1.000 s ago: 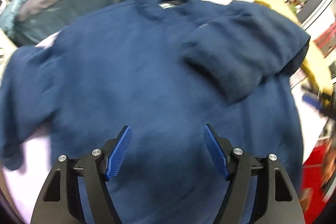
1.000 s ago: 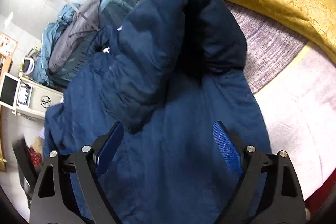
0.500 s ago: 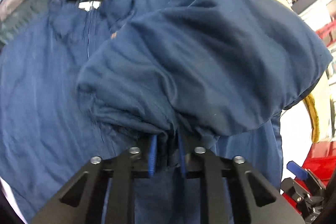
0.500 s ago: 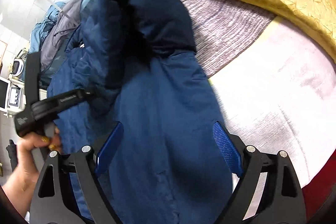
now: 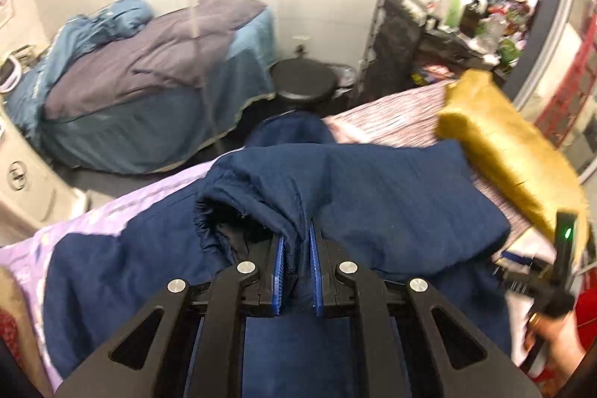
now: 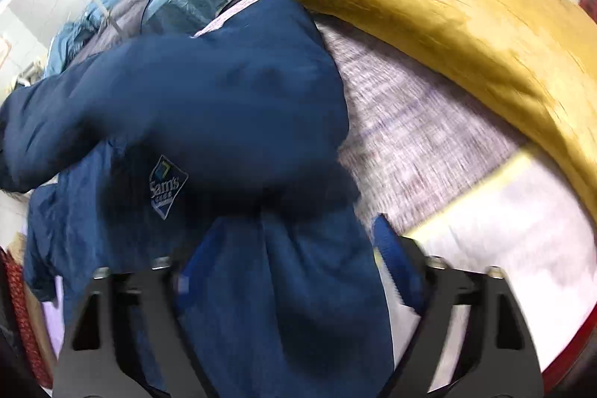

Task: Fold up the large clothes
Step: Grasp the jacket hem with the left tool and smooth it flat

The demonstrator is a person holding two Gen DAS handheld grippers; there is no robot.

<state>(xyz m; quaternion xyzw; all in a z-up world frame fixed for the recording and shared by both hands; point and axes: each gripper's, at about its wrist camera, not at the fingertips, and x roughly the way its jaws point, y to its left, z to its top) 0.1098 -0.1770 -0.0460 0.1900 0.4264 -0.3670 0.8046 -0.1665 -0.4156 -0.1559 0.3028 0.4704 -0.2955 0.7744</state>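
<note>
Left gripper (image 5: 296,258) angled steeply down, clamped on a raised fold of the blue jacket (image 5: 373,204) spread over the bed (image 5: 391,125). Right gripper (image 6: 287,267) pitched down, jaws closing around jacket cloth, pads not yet pressing. Beyond: yellow pillow (image 6: 447,10).

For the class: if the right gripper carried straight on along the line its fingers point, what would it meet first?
Most likely the navy jacket: the right gripper points down at it, fabric already between its closing jaws. Depth is blurred, so contact is unclear.
</note>
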